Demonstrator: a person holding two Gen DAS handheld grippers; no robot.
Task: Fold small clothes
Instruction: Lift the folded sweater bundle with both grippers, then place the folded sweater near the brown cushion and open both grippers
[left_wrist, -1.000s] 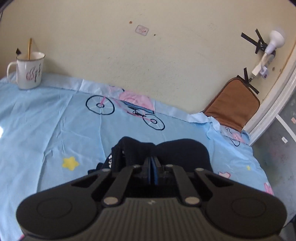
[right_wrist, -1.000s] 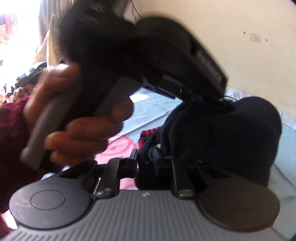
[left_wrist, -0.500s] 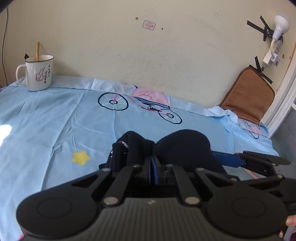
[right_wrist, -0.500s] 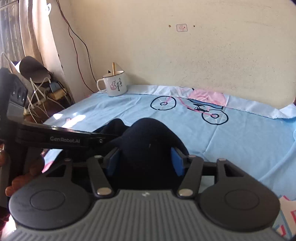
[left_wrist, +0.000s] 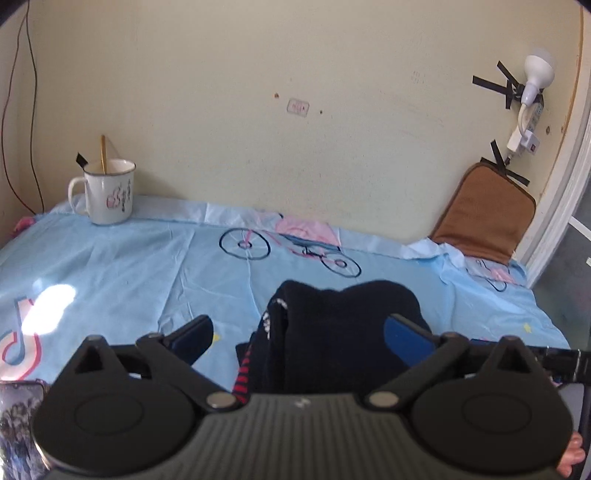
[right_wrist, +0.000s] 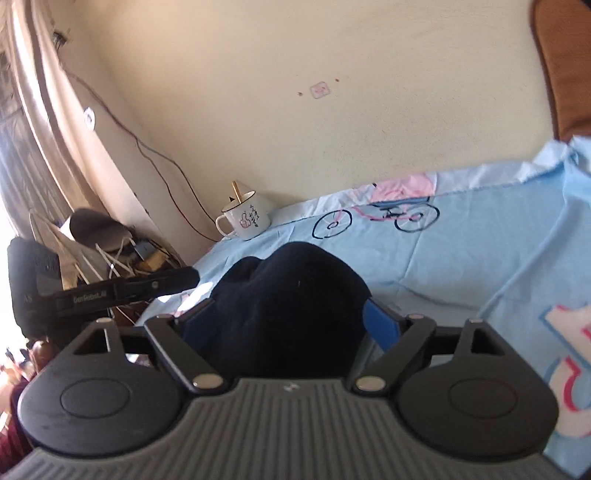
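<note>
Matt dark knit garment (left_wrist: 343, 332), creased cotton sheet (left_wrist: 129, 266), glossy enamel mug (left_wrist: 109, 192)

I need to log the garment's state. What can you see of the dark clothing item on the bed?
The dark garment is navy-black knit with a red-striped edge and white lettering at its left side. It lies bunched in a rounded mound on the blue sheet, between both grippers' opening blue-padded fingers; whether the pads touch it is unclear.

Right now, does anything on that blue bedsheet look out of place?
Yes: a white enamel mug with a stick in it stands on the light-blue cartoon bedsheet by the wall, an odd, tippable spot. The dark bundled garment simply lies on the sheet.
</note>
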